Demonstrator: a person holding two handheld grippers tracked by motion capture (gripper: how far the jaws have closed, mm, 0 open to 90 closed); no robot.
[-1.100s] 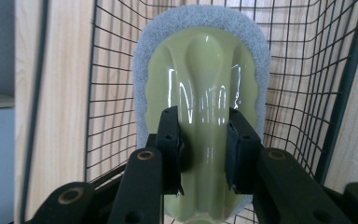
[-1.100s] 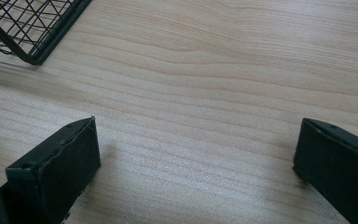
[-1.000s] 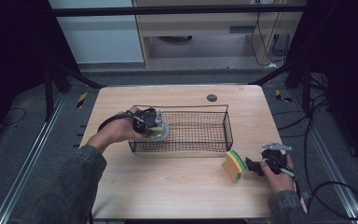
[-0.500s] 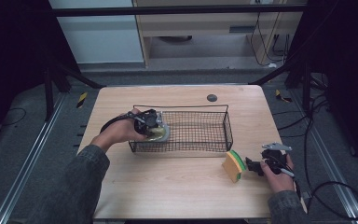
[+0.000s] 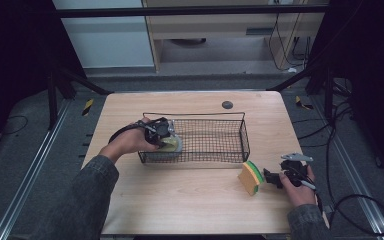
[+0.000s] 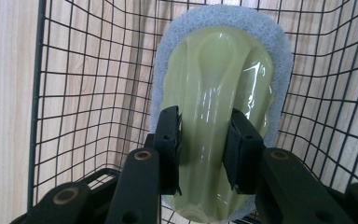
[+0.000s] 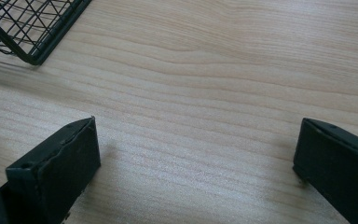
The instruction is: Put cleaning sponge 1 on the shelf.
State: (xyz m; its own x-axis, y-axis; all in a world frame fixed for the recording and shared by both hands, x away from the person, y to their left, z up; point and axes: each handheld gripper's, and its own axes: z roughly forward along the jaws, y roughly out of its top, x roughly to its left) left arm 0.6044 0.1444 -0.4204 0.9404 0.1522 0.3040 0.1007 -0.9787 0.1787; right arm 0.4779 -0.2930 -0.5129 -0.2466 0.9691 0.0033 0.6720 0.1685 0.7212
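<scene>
The scrubber (image 6: 219,93) is an oval pad of pale grey-white mesh with a glossy yellow-green plastic grip moulded along its back, and the left gripper (image 6: 204,149) has both black jaws clamped tight on that raised grip. It sits inside the wire basket (image 5: 215,119), at the basket's left end, close against the black mesh wall. The basket stands near the middle of the wooden table (image 5: 180,200), and the rest of it looks empty. Just off its right front corner a yellow and green sponge (image 5: 250,177) stands on edge, right before the right gripper (image 7: 196,158), whose jaws are spread wide over bare wood. A small dark disc (image 5: 226,104) lies beyond the basket.
</scene>
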